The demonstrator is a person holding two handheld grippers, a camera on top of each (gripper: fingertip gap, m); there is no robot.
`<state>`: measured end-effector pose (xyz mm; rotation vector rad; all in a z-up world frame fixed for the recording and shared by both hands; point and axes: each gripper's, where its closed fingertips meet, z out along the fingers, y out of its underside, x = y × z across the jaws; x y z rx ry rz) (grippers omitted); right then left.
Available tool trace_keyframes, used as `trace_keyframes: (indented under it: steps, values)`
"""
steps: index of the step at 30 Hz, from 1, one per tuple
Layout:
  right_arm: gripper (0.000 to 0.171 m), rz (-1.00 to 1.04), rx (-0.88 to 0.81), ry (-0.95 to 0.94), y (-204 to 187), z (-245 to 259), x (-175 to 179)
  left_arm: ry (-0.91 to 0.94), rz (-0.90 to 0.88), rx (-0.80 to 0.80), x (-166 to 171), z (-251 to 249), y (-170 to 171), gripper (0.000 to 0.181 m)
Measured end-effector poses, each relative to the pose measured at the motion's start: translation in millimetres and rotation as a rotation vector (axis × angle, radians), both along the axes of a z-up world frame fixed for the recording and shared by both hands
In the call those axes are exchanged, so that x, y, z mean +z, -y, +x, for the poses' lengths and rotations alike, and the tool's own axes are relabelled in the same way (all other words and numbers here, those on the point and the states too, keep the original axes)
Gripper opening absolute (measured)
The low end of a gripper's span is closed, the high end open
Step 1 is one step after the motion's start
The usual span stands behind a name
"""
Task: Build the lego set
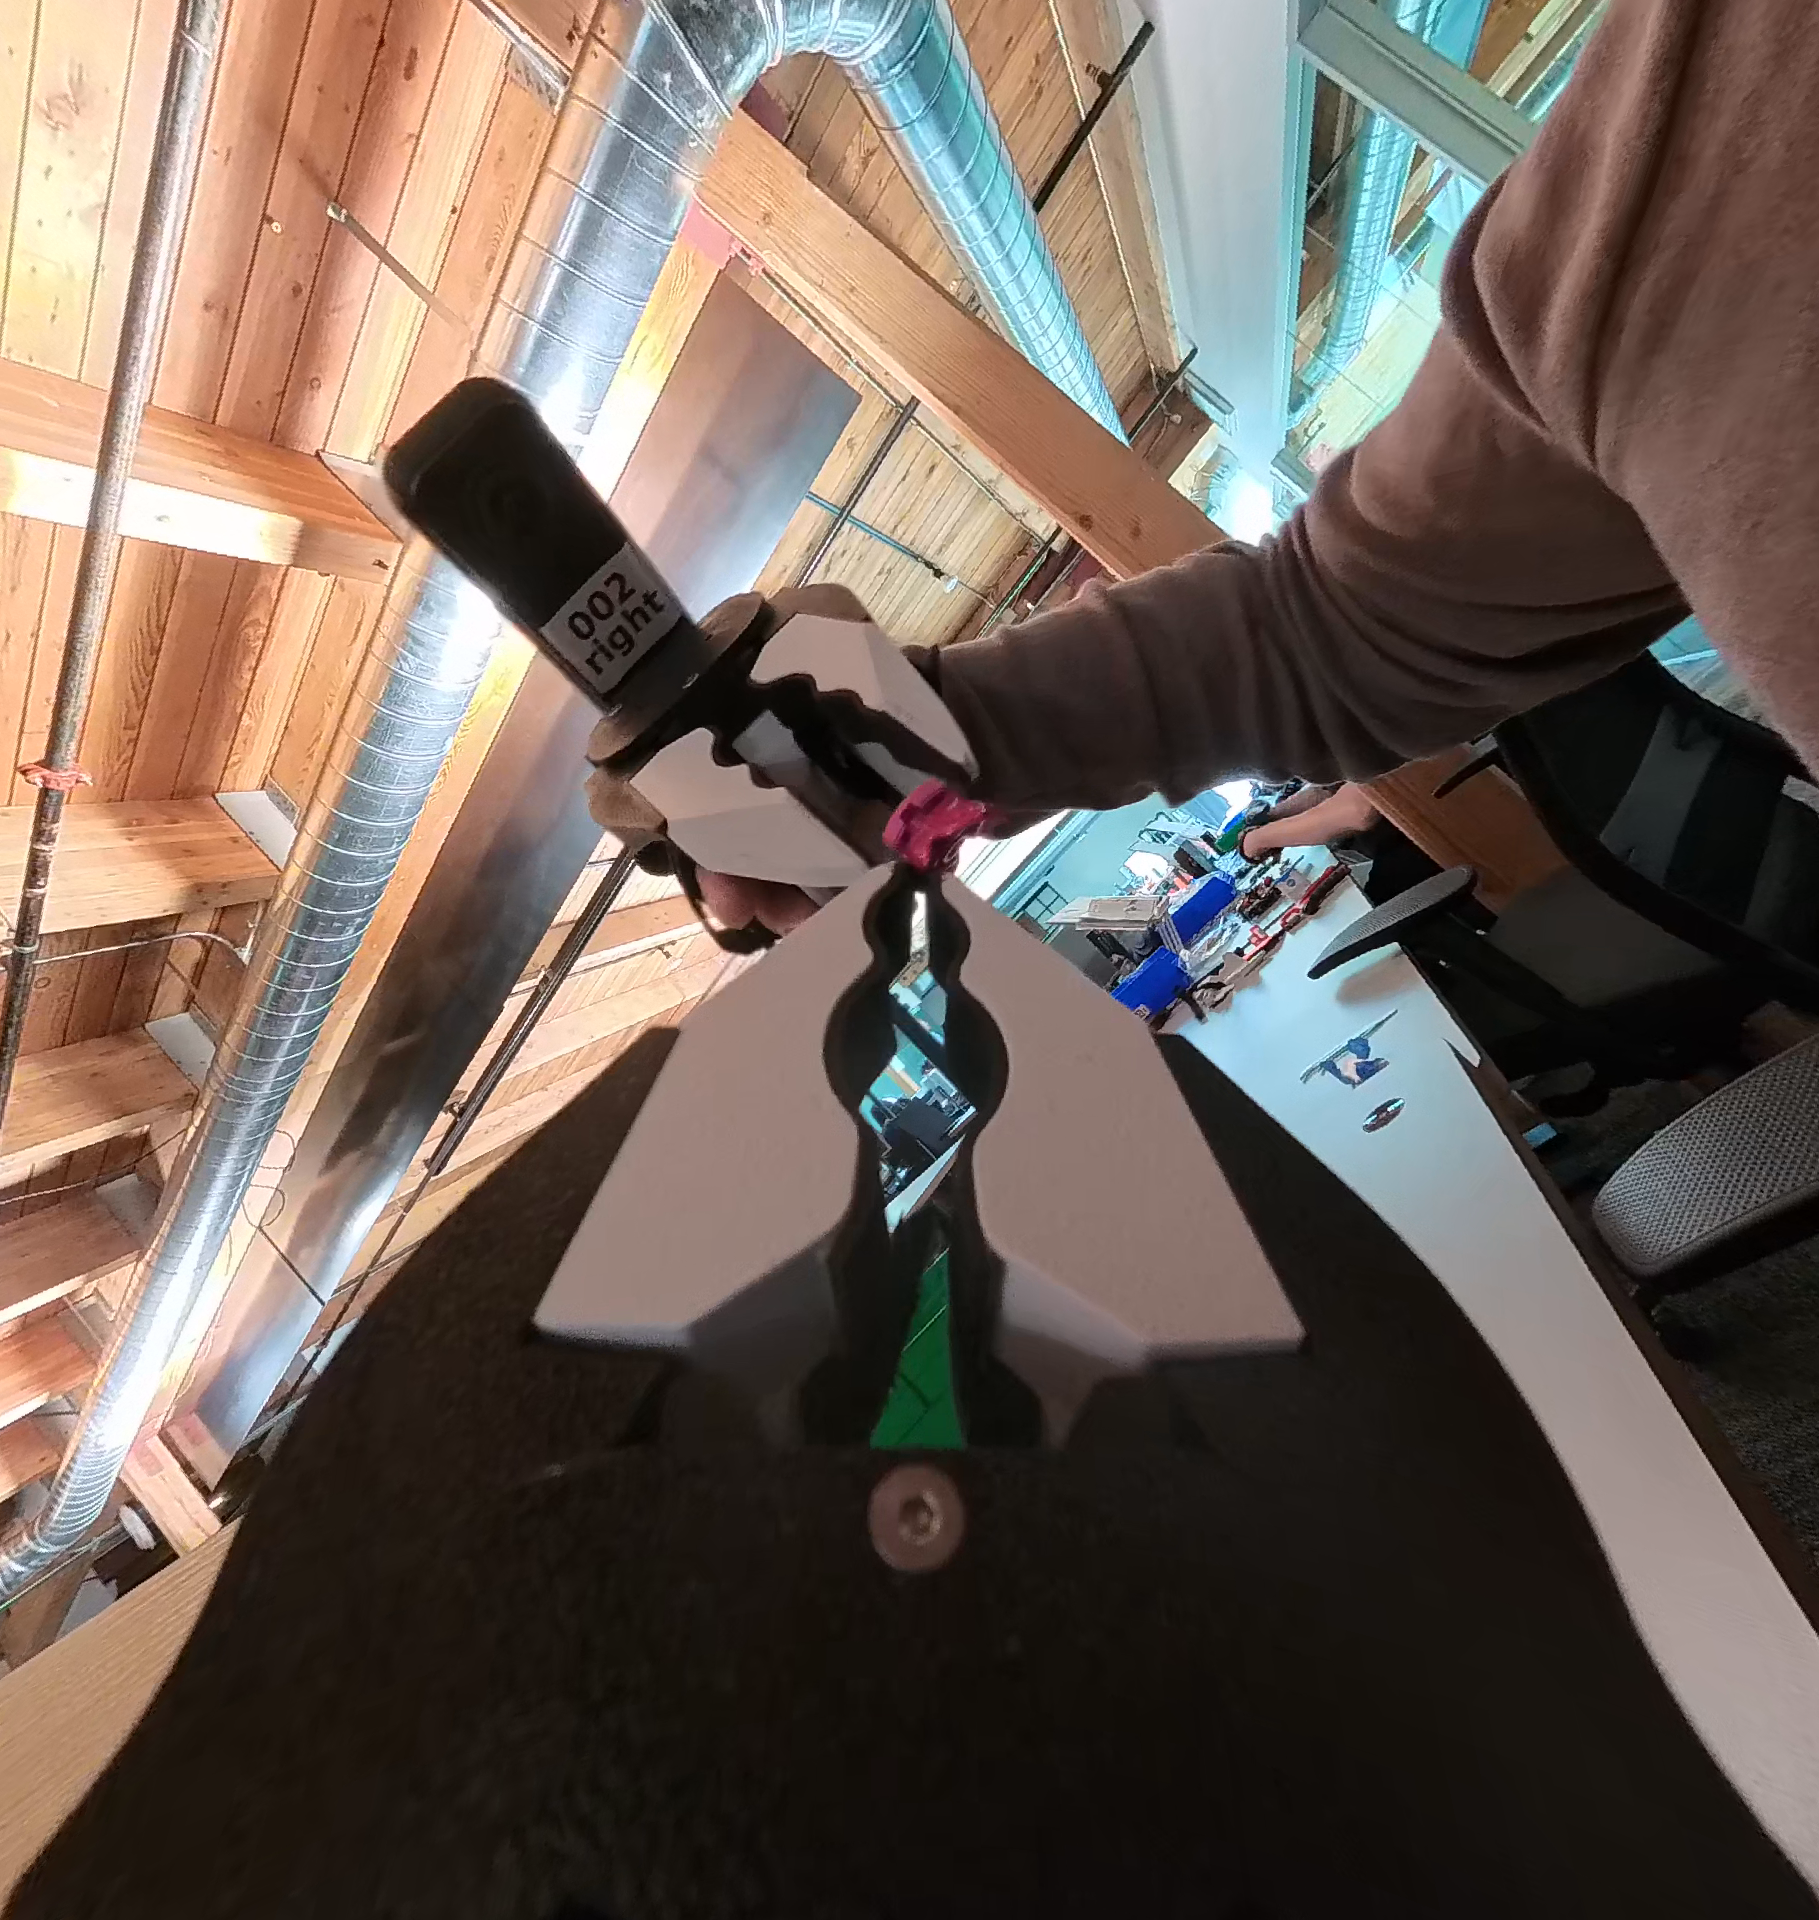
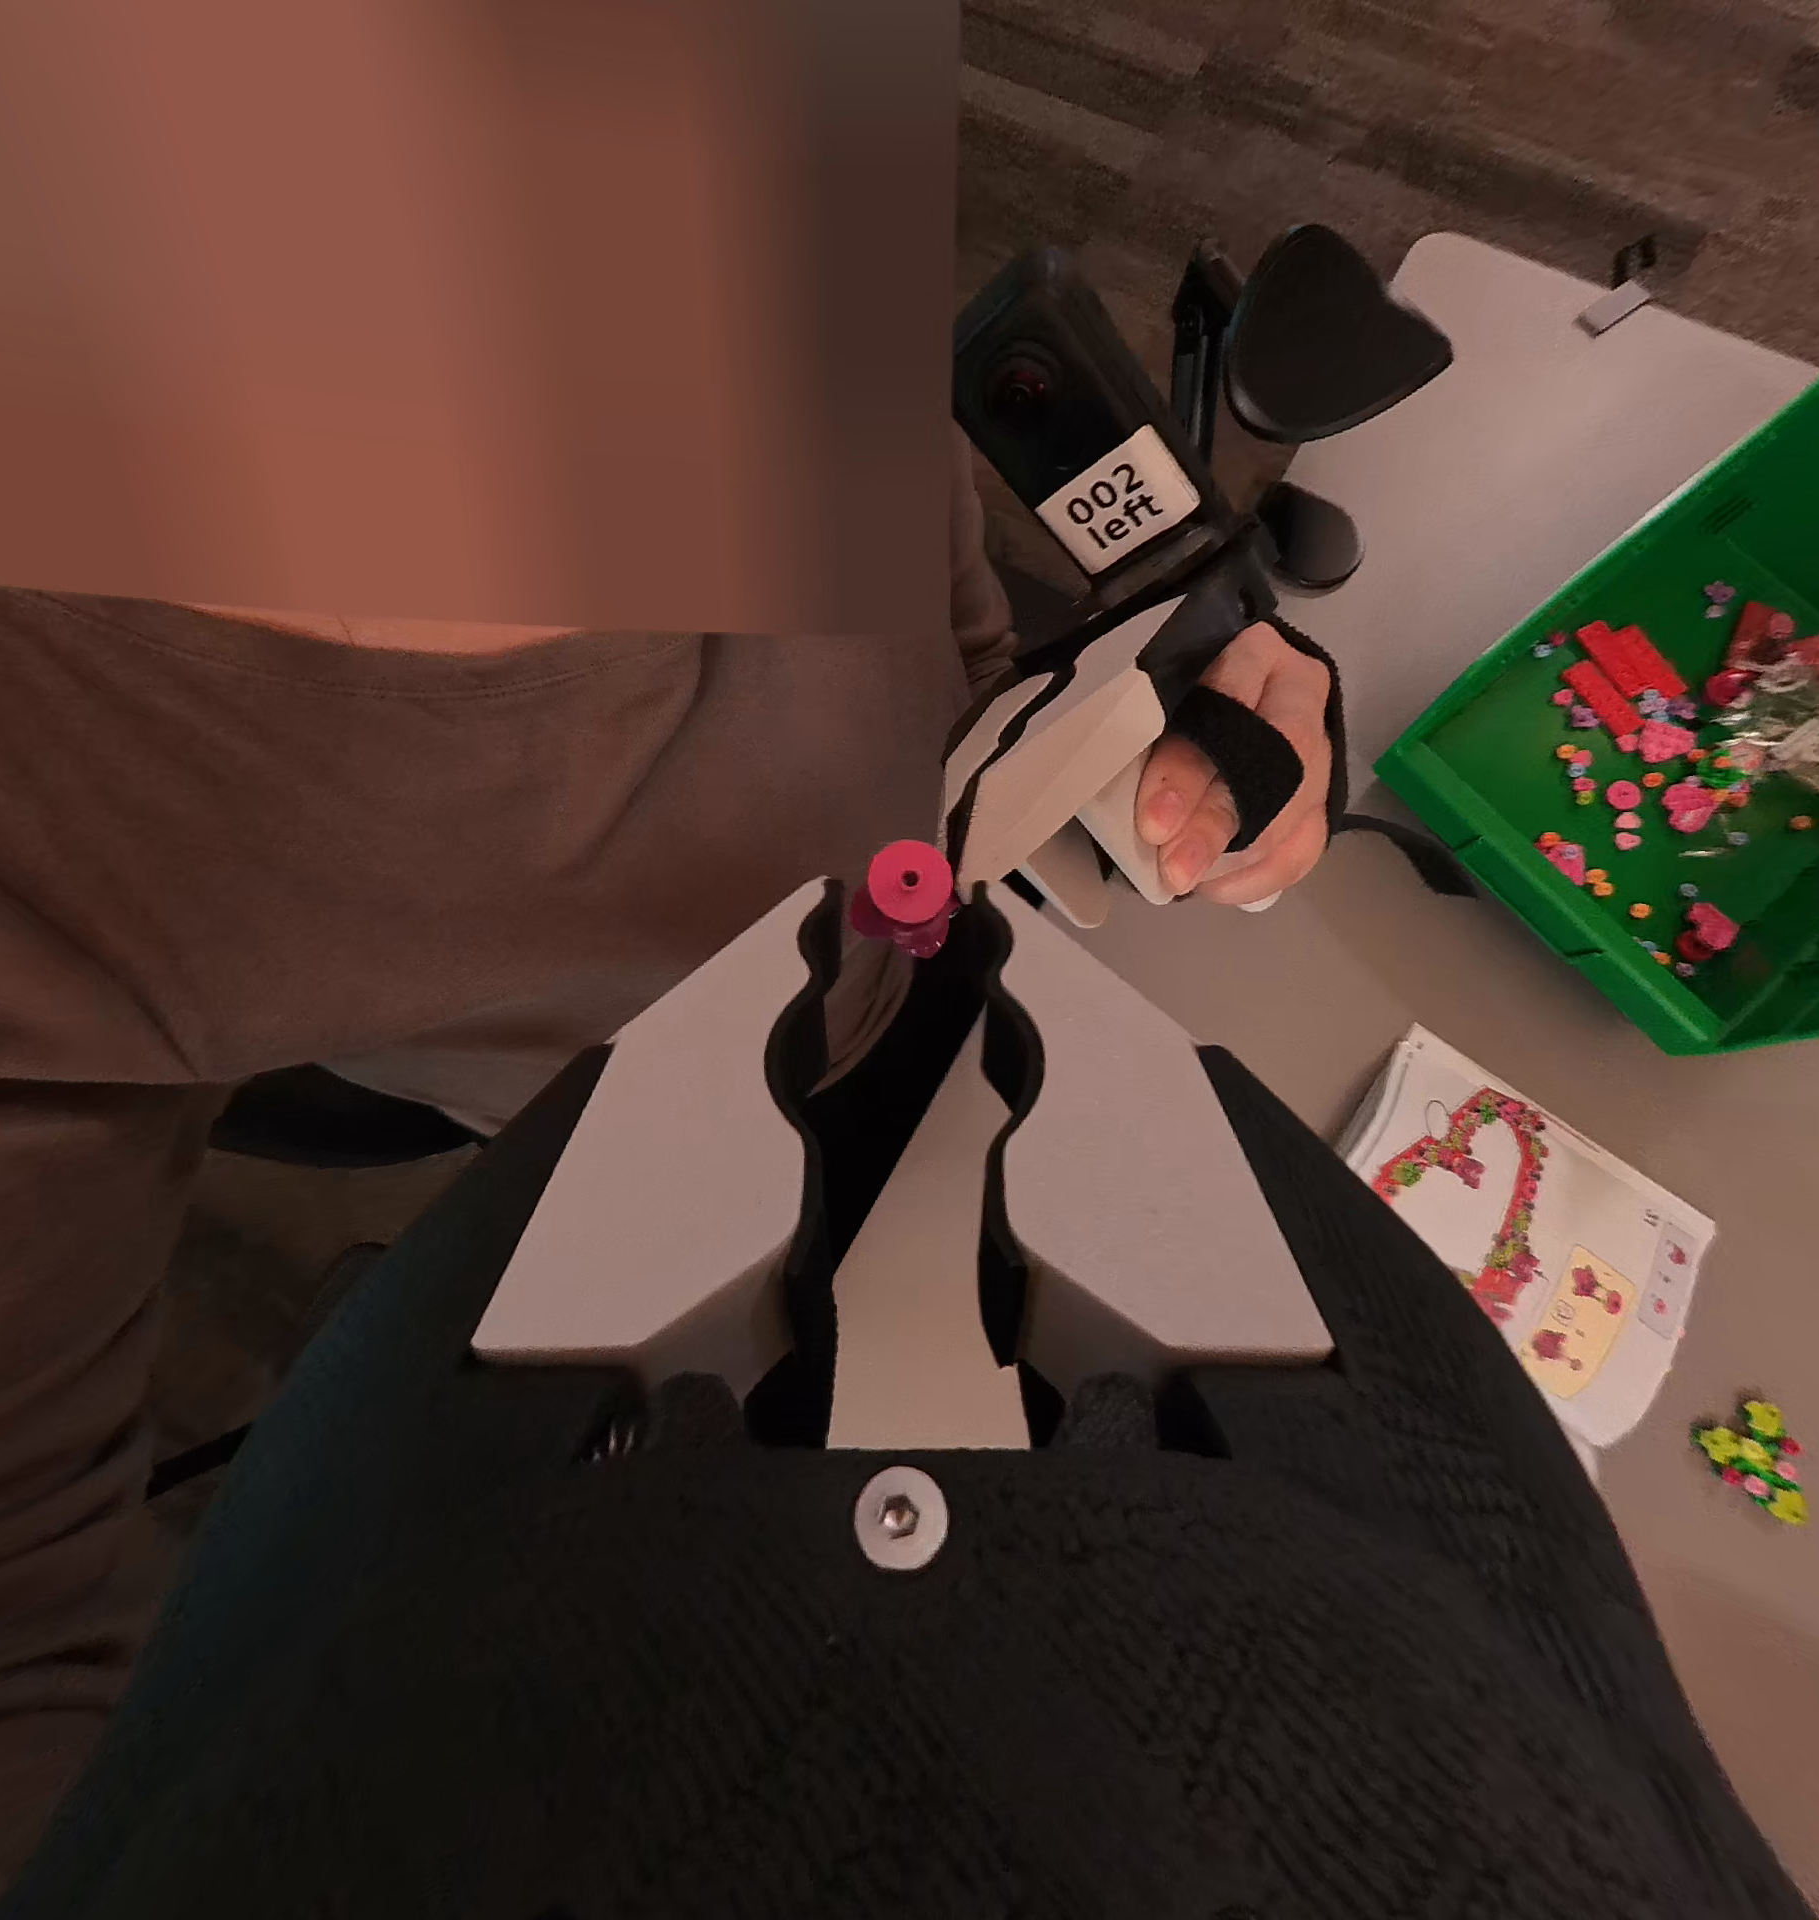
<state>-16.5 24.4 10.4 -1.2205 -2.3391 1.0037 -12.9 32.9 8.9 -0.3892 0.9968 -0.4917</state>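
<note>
A small pink lego assembly [image 2: 903, 902] is held in the air in front of the person's chest, a round pink piece on top of a darker magenta piece. My right gripper [image 2: 905, 896] is shut on it at the fingertips. My left gripper [image 2: 959, 868] comes in from the upper right, jaws nearly together, its tips against the same assembly. In the left wrist view the pink assembly [image 1: 931, 826] sits where the left gripper [image 1: 910, 885] and the right gripper [image 1: 910, 821] meet tip to tip.
A green bin [image 2: 1507, 894] with several pink and red lego pieces stands on the grey table [image 2: 1300, 997] at right. An open instruction booklet [image 2: 1528, 1236] and a small yellow-green flower cluster [image 2: 1752, 1475] lie below it. Office chairs [image 1: 1736, 1174] stand beside the table. Only a small space, under 4 cm, lies between the two pairs of fingers.
</note>
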Motion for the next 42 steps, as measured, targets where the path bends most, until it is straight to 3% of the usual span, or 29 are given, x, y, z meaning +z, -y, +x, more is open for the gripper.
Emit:
trace_keyframes:
  steps: [3, 6, 9, 12, 18, 31, 42]
  values:
    - [0.041, 0.046, -0.039, -0.09, -2, -1, 6, 0.009, -0.019, 0.027, 1, -2, -6, 0.0]
    - [0.055, 0.167, -0.101, -0.314, -4, -5, 18, 0.021, -0.046, 0.054, 3, -6, -13, 0.0]
    - [0.056, 0.529, -0.185, -0.536, -15, -7, 19, 0.032, -0.08, 0.076, 4, -9, -21, 0.0]
    - [0.054, 0.93, -0.239, -0.641, -21, -9, 12, 0.033, -0.099, 0.088, 3, -9, -25, 0.0]
    - [0.044, 1.248, -0.291, -0.66, -23, -14, 3, 0.017, -0.101, 0.081, 0, -3, -25, 0.0]
    - [0.017, 1.351, -0.308, -0.58, -32, -9, -3, 0.013, -0.095, 0.071, 1, -5, -22, 0.0]
    - [0.014, 1.483, -0.24, -0.549, -32, -5, -4, -0.012, -0.104, 0.064, -2, -2, -22, 0.0]
